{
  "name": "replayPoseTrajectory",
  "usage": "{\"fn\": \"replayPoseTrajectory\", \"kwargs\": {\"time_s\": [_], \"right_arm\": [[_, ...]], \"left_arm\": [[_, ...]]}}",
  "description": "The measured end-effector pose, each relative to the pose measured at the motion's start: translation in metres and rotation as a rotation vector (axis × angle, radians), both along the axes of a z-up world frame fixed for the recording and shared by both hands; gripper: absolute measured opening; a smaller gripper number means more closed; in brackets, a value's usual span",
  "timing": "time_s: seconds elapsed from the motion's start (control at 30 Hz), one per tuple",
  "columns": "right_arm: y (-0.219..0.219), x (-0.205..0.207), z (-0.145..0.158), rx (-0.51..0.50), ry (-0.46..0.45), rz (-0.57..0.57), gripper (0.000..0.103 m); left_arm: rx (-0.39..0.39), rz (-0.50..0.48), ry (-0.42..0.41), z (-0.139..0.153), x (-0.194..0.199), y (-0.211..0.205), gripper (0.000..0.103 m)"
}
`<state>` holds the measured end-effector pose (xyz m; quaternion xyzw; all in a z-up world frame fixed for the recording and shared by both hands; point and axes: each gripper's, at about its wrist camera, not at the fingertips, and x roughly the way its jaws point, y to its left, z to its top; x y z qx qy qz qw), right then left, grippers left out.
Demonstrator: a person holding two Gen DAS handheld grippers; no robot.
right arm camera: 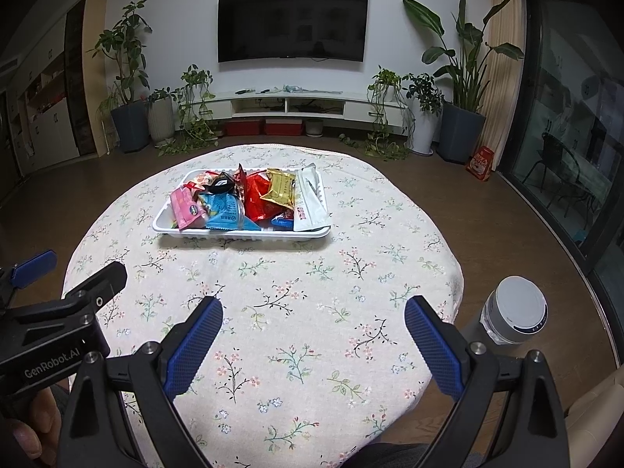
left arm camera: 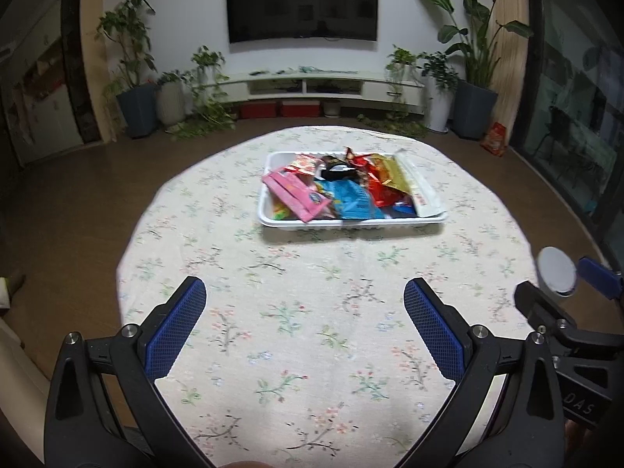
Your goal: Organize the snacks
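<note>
On the far side of the floral-cloth tabletop (right arm camera: 273, 312), a white ribbed tray (right arm camera: 241, 234) holds a heap of glossy snack packets (right arm camera: 249, 199). These look light, crinkly and slippery; pinching a flat sealed edge seems safest. Left gripper (left arm camera: 304, 300) and right gripper (right arm camera: 314, 316) hover near, jaws spread and empty.

Pretty clearly someone's living room: wall-mounted TV (right arm camera: 292, 25) straight ahead of the tongs, a low white media console (right arm camera: 288, 103) under it, potted plants (right arm camera: 462, 78) either side, and a floral tablecloth (right arm camera: 273, 292) right below them.
</note>
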<state>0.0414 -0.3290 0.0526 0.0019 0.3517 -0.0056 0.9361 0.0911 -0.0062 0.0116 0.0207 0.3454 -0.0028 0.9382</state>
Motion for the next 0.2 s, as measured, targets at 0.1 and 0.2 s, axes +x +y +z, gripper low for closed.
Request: {"fn": "replayPoseTrajectory", "kwargs": {"time_s": [0.1,0.2], "right_arm": [[-0.0045,-0.0070,-0.0035,0.000,0.005,0.002,0.097],[-0.0062,-0.0091,-0.0037,0.001,0.008,0.004,0.097]], "left_arm": [[-0.006,0.000,-0.004,0.0006,-0.0008,0.0009,0.103],[-0.002,0.002,-0.010,0.0012,-0.0013,0.0014,0.103]]}}
